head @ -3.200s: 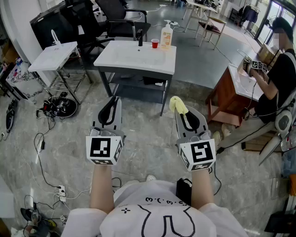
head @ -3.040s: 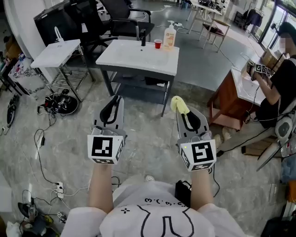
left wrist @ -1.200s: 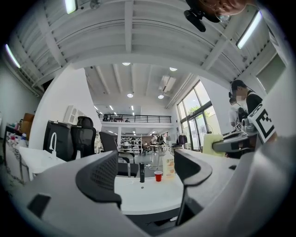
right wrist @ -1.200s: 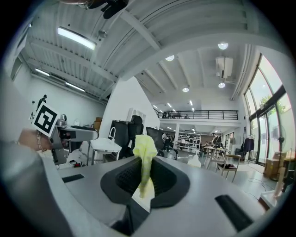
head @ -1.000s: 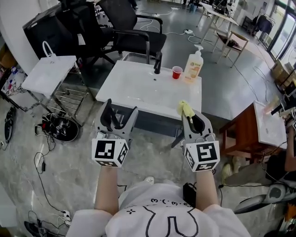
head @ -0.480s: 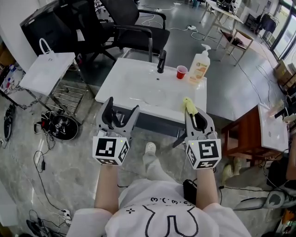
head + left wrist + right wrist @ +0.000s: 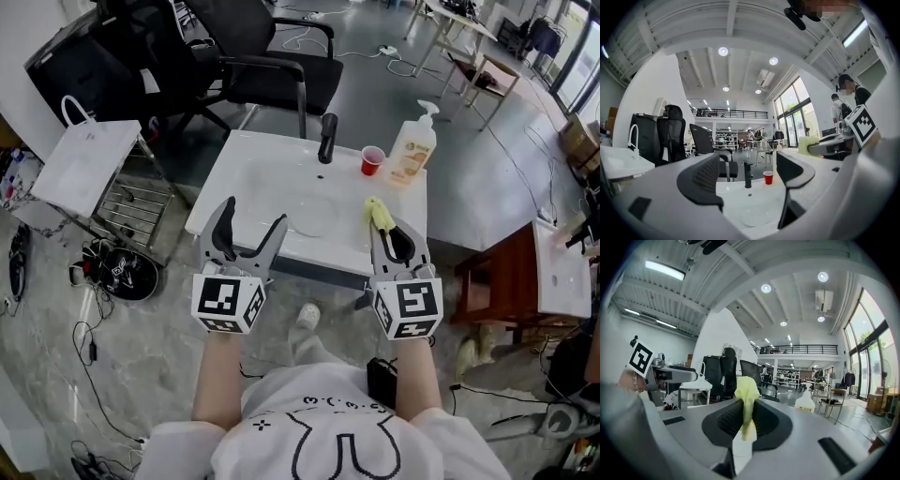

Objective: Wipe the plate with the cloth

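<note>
A white plate (image 7: 314, 214) lies in the basin of the white sink table (image 7: 234, 178); in the left gripper view the plate (image 7: 756, 218) shows low between the jaws. My left gripper (image 7: 248, 230) hangs open over the table's front edge, short of the plate, holding nothing (image 7: 749, 180). My right gripper (image 7: 389, 230) is shut on a yellow cloth (image 7: 379, 215), which sticks out past its jaws over the table's right side. In the right gripper view the cloth (image 7: 747, 399) is pinched between the jaws of my right gripper (image 7: 747, 423).
A black faucet (image 7: 326, 139), a red cup (image 7: 372, 160) and a soap bottle (image 7: 415, 147) stand along the table's far edge. Black office chairs (image 7: 262, 66) are behind it. A wire rack with a white top (image 7: 84, 159) stands left, cables on the floor.
The sink table has come from far ahead to right under the grippers. The left gripper's jaws have opened. The right gripper still holds the cloth.
</note>
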`<state>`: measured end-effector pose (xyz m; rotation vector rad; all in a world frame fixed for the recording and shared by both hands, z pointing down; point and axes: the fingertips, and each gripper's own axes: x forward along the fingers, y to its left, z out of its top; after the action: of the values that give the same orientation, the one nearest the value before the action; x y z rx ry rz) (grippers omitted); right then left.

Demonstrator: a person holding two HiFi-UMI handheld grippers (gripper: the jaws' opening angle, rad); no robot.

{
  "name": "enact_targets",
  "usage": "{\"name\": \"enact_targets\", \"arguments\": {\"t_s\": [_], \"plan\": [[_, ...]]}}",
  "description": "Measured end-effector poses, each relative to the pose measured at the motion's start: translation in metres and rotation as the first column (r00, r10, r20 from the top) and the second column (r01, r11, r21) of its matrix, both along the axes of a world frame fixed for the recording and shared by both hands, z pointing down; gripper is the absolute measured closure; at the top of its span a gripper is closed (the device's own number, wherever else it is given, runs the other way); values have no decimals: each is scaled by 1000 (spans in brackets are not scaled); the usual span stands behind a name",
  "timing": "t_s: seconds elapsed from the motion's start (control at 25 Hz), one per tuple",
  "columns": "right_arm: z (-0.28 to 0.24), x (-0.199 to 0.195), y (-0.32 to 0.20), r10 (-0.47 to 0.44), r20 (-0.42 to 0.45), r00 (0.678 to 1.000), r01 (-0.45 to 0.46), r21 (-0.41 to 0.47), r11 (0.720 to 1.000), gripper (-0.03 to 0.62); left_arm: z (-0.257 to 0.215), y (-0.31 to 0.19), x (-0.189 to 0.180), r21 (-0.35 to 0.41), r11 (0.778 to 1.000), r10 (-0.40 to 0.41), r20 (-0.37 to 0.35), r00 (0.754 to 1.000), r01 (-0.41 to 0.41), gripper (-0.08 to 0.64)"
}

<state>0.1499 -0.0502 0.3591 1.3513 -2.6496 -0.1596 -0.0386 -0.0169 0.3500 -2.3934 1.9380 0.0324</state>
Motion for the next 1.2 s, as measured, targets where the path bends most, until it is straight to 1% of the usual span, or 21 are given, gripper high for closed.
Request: {"name": "enact_targets", "arguments": {"t_s": [0.24,0.44,0.56,0.72,0.84,0.92,1.08,1.2], "plan": [[16,-15,-64,19,-9,1000,-20,-50,999,541,13,-69,-9,-48,998,37,6,999,-37,187],[44,-26,-112,22,-37,999,-27,-118,993,541,36,-124,-22,-113,992,47,-18,999,-49,187],[69,-27,-137,34,-46,998,-42,-180,983,541,58,-154,-24,-168,984,59,-42,997,-66,187],[104,-31,-162,33,-68,997,-50,-259,965,541,91,-184,-27,-249,965,73,-67,995,-88,187],[136,-35,-175,29,-82,996,-54,-329,943,541,121,-200,-29,-313,945,76,-83,994,-98,187],[156,-39,-180,21,-85,996,-52,-381,923,541,142,-208,-30,-361,926,81,-86,993,-107,187],[194,-51,-182,-13,-96,995,-34,-473,880,541,181,-216,-30,-459,880,89,-93,992,-122,187],[219,-59,-181,-42,-109,993,-22,-532,846,541,208,-217,-29,-523,841,93,-116,989,-140,188]]}}
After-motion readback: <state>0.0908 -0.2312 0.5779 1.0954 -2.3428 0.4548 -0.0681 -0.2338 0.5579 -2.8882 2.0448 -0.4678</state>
